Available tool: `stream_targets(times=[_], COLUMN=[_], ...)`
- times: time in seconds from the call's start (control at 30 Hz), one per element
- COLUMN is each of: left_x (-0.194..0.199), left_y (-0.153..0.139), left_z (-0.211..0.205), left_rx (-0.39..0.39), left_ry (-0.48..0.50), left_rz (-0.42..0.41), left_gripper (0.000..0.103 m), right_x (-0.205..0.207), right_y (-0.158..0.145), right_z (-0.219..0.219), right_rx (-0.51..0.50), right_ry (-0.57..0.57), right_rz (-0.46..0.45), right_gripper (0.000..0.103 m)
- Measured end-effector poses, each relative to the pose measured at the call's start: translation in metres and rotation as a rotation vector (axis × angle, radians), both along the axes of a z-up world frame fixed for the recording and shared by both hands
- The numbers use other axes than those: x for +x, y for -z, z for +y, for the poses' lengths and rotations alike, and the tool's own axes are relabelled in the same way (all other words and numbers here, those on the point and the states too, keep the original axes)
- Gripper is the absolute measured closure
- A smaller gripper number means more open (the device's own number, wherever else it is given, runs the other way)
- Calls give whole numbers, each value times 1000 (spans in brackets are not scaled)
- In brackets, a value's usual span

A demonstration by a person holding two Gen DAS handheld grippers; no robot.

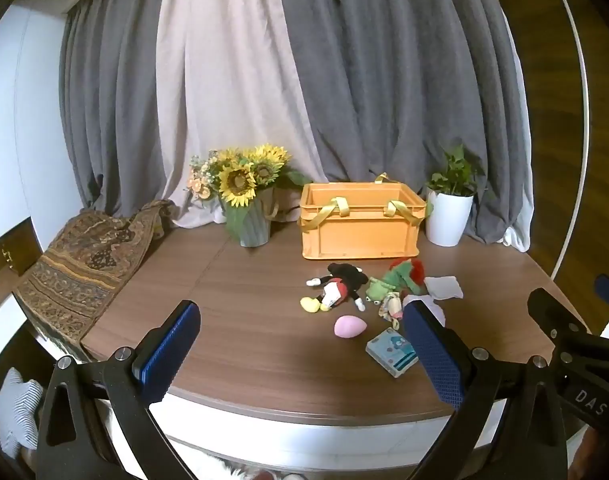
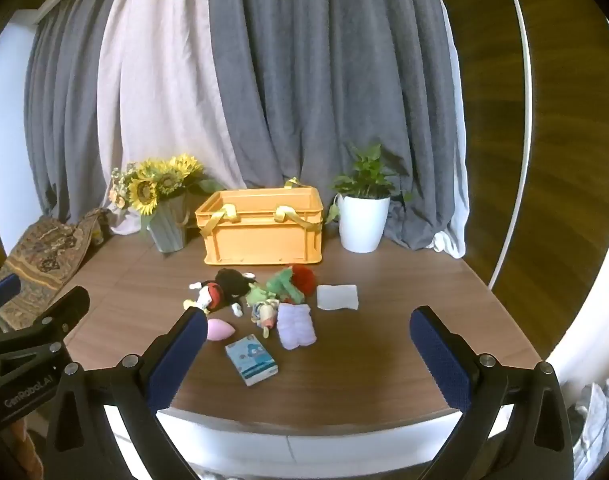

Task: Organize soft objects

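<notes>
Left wrist view: our left gripper (image 1: 300,344) hangs wide and empty short of the toy pile (image 1: 368,288) before the orange crate (image 1: 360,220).

Right wrist view: our right gripper (image 2: 308,344), also spread wide, should descend squarely over the lilac cloth (image 2: 296,326).

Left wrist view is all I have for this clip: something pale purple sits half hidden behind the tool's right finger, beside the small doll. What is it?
Observer: A folded lavender cloth, lying flat on the table just right of the small doll.
Operator: Is the right tool carrying anything?
Observer: No. The right tool is open and empty, above the table's near edge.
Operator: Does that cloth touch the blue printed pack?
Observer: No. The blue printed pack lies apart from it, with bare table between them.
</notes>
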State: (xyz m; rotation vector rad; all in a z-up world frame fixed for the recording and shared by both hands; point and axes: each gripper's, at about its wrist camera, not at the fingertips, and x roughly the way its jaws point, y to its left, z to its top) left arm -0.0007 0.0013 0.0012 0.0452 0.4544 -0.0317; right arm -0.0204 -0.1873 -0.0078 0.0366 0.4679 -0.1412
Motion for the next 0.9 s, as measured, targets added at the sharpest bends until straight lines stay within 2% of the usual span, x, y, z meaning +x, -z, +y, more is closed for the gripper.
stream_targets(times=[0.07, 0.13, 0.63, 0.9], left_x=[-6, -3, 0, -1], left_y=[-1, -8, -28, -25], left_z=[0, -2, -1, -1], left_rx=[15, 20, 14, 19], left_ry=[-9, -9, 5, -4], left_rz=[-16, 6, -3, -17], left_gripper=[0, 0, 0, 0], right_x=[-1, -2, -7, -7], right_y=[0, -1, -1, -7], right_z=[-1, -2, -4, 1], right_rx=[4, 6, 19, 16], right_ry=[2, 4, 6, -4], right_rz=[0, -5, -8, -13], right_gripper=[0, 0, 0, 0])
